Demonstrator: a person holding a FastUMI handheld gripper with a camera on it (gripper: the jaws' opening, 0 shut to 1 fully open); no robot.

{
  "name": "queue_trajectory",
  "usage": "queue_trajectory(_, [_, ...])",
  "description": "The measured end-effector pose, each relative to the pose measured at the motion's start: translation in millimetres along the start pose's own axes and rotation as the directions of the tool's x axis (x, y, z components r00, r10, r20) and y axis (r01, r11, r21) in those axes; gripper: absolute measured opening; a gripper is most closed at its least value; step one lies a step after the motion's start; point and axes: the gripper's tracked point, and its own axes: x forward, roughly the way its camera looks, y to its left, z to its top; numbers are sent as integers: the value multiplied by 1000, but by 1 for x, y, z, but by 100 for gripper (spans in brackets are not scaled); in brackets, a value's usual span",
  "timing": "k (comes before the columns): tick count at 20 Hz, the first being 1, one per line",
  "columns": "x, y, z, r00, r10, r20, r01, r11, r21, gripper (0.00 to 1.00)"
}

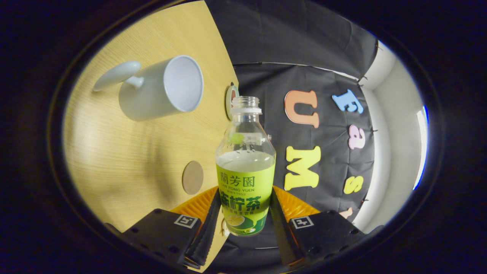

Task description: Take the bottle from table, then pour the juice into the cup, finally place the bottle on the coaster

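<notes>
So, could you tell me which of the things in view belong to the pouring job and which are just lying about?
Belong to the job:
- bottle, open-necked, clamped between the gripper fingers
- white cup
- round coaster on the table

Just lying about:
- small round object behind the bottle neck, at the table's edge; too hidden to identify

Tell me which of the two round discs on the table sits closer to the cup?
The colour-rimmed disc at the table's edge, just past the cup and beside the bottle neck. The plain brown disc lies nearer the tool, which grips the bottle.
</notes>
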Motion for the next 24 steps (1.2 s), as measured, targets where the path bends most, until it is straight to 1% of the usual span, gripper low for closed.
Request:
queue_trajectory(9, [-3,-8,6,999,-38,20,40,993,-108,75])
queue_trajectory(18, [-1,-18,9,997,-65,36,71,977,-200,74])
queue_trajectory(24, [-2,-22,10,997,-69,36,75,971,-228,74])
